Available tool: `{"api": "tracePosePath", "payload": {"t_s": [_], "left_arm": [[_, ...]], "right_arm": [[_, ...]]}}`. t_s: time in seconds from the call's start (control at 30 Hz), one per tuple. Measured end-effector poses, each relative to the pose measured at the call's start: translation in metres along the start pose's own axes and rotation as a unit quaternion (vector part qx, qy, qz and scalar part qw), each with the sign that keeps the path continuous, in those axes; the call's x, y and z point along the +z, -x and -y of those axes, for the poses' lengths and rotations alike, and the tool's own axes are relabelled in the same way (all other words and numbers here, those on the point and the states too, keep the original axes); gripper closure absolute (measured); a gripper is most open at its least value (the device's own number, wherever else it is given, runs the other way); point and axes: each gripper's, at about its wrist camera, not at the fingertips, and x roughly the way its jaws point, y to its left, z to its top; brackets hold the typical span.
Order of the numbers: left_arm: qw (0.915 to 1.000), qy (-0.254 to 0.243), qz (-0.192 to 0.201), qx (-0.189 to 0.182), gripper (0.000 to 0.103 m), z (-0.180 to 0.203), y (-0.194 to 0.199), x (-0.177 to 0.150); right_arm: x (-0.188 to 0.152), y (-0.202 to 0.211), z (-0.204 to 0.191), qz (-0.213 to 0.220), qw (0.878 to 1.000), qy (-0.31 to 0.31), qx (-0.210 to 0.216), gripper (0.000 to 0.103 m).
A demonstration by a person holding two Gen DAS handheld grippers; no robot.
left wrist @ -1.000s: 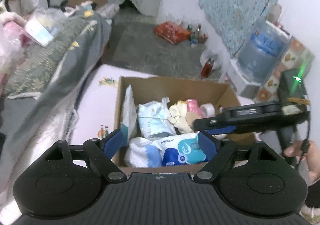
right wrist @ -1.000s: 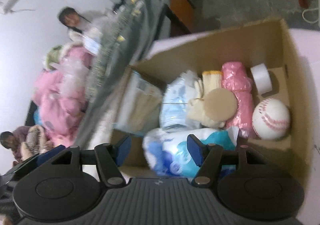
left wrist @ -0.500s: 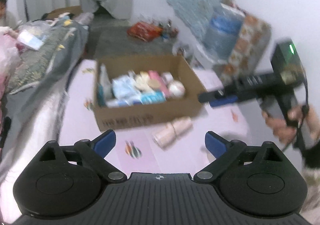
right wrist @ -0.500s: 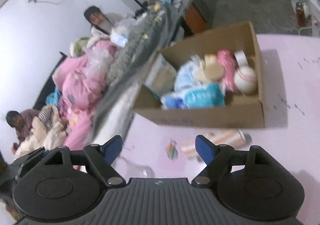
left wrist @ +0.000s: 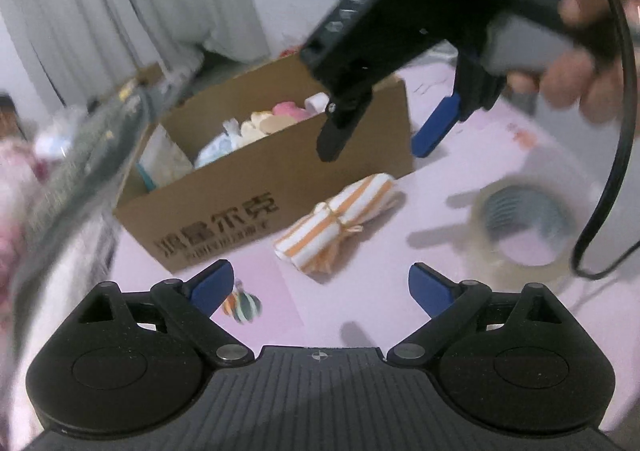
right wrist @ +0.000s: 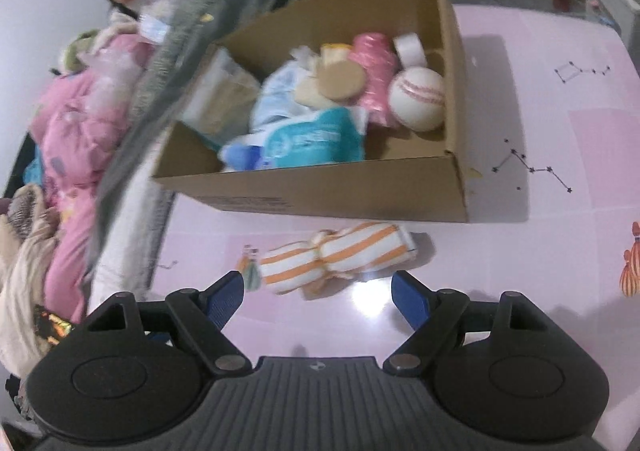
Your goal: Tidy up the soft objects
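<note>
Both grippers — left (left wrist: pixel 320 287) and right (right wrist: pixel 318 291) — hang with fingers spread and empty, so the striped towel roll (right wrist: pixel 340 257) could slump from an off-centre pinch.

Bare pink tabletop (right wrist: pixel 540 251) around striped towel roll (right wrist: pixel 340 257); cardboard box (right wrist: pixel 360 191) just behind.

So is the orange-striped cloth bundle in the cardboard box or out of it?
Out. The striped cloth bundle lies on the pink table in front of the cardboard box.

One box (right wrist: pixel 344 191), one striped towel (right wrist: pixel 340 257).
</note>
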Motion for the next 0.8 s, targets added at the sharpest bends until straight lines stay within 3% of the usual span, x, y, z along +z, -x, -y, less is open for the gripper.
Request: {"api": "tracePosePath", "payload": {"t_s": [0.1, 0.27, 0.53, 0.8], "left_arm": [[0.9989, -0.031, 0.015, 0.033, 0.010, 0.008, -0.018, 0.000], [0.9972, -0.062, 0.018, 0.037, 0.013, 0.012, -0.041, 0.007], [0.9969, -0.078, 0.003, 0.008, 0.025, 0.009, -0.076, 0.012], [0.9982, -0.053, -0.026, -0.011, 0.050, -0.002, -0.100, 0.014]], "right_arm": [[0.008, -0.015, 0.011, -0.010, 1.000, -0.014, -0.007, 0.041], [0.017, -0.038, 0.023, -0.028, 0.999, -0.025, 0.005, 0.047], [0.019, -0.058, 0.033, -0.056, 0.998, -0.029, 0.022, 0.058], [0.018, -0.062, 0.039, -0.058, 0.997, -0.040, 0.040, 0.059]]}}
